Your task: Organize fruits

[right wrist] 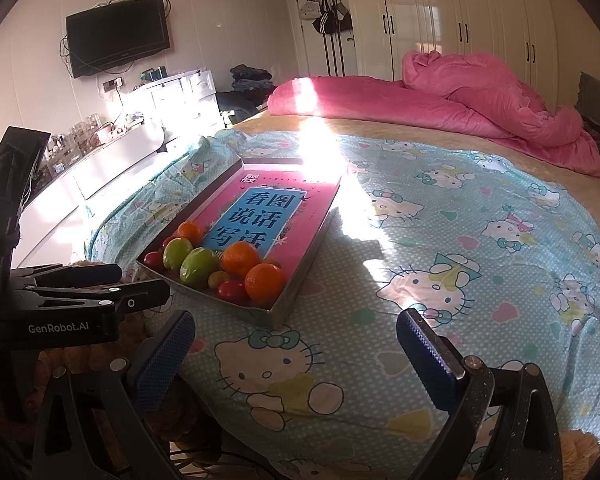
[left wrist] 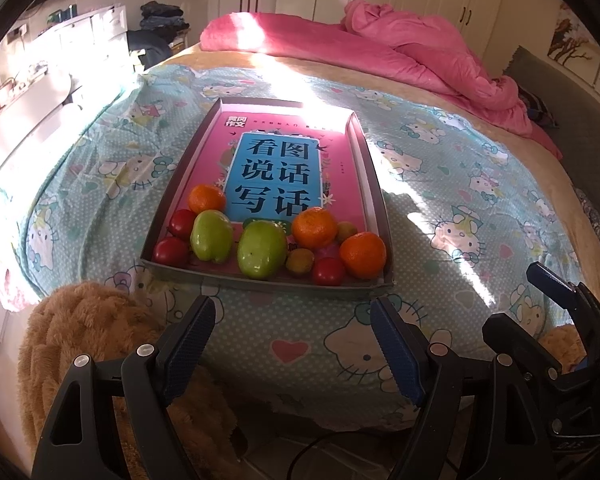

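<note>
A shallow box tray [left wrist: 370,168] [right wrist: 308,256] with a pink and blue printed bottom lies on the bed. At its near end sit three oranges [left wrist: 362,255] [right wrist: 265,283], two green fruits [left wrist: 261,250] [right wrist: 198,266], three red fruits [left wrist: 171,251] [right wrist: 232,291] and small yellowish ones [left wrist: 300,262]. My left gripper [left wrist: 292,344] is open and empty, just short of the tray's near edge. My right gripper [right wrist: 296,356] is open and empty, further back to the tray's right; it also shows in the left wrist view [left wrist: 556,292].
The bed has a light blue cartoon-cat sheet [left wrist: 460,200] [right wrist: 460,240]. A pink quilt [left wrist: 420,52] [right wrist: 480,96] is bunched at the far side. A brown plush toy [left wrist: 80,332] lies at the near left. A white dresser [right wrist: 100,164] stands left.
</note>
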Demonstrator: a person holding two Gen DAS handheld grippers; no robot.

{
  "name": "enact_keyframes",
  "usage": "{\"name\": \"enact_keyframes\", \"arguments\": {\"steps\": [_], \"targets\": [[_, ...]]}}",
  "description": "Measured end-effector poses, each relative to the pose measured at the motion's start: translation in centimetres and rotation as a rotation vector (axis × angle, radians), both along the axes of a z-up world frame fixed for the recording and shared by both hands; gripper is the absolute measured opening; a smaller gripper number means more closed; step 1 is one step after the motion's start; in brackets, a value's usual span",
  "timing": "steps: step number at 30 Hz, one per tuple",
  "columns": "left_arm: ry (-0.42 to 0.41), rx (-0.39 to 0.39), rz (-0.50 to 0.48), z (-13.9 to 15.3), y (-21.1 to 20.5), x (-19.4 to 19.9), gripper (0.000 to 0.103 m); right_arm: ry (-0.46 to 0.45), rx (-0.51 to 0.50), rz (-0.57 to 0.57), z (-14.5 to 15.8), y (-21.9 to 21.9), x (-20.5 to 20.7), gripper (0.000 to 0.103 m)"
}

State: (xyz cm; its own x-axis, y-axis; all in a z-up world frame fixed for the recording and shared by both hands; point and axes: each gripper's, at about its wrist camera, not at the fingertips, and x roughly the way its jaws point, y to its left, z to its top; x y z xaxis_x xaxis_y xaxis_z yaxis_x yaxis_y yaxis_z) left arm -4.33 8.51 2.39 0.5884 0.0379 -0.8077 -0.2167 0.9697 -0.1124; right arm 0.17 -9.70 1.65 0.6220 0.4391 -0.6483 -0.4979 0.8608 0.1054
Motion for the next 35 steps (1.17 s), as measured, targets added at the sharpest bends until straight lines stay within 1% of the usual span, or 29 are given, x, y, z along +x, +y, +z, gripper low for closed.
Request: {"name": "enact_keyframes", "arguments": {"steps": [21,23,25,27,29,31,33,35], "targets": [[-0.004,0.016,-0.007,0.2,-0.2,0.0,0.081,0.002,0.000,-0.001,0.2,-0.1,-0.1,0.102],[-0.007,0.034,-0.007,0.2,-0.3,0.0,0.081,0.001,-0.001,-0.001,0.2,-0.1,-0.1,0.102],[-0.015,0.071,-0.001,0.4,-0.4,0.0,0.081,0.003,0.000,-0.003,0.2,-0.1,0.0,0.102],[-0.029,0.082,0.008,0.6,-0.2,-0.1,0.081,0.005,-0.003,-0.005,0.2,-0.1,0.0,0.102],[-0.028,0.068,0.010,0.5,0.1,0.2,0.081,0.005,-0.001,-0.012,0.2,-0.2,0.2,0.102],[-0.004,0.044,0.019,0.2,0.7,0.9,0.081,0.009,0.002,-0.024,0.2,-0.5,0.6,0.102],[0.007,-0.002,0.047,0.0,1.8,1.6,0.081,0.012,0.003,-0.037,0.1,-0.9,1.0,0.102],[-0.001,-0.022,0.077,0.2,3.1,2.4,0.081,0.026,0.017,-0.070,0.0,-1.9,2.0,0.102]]}}
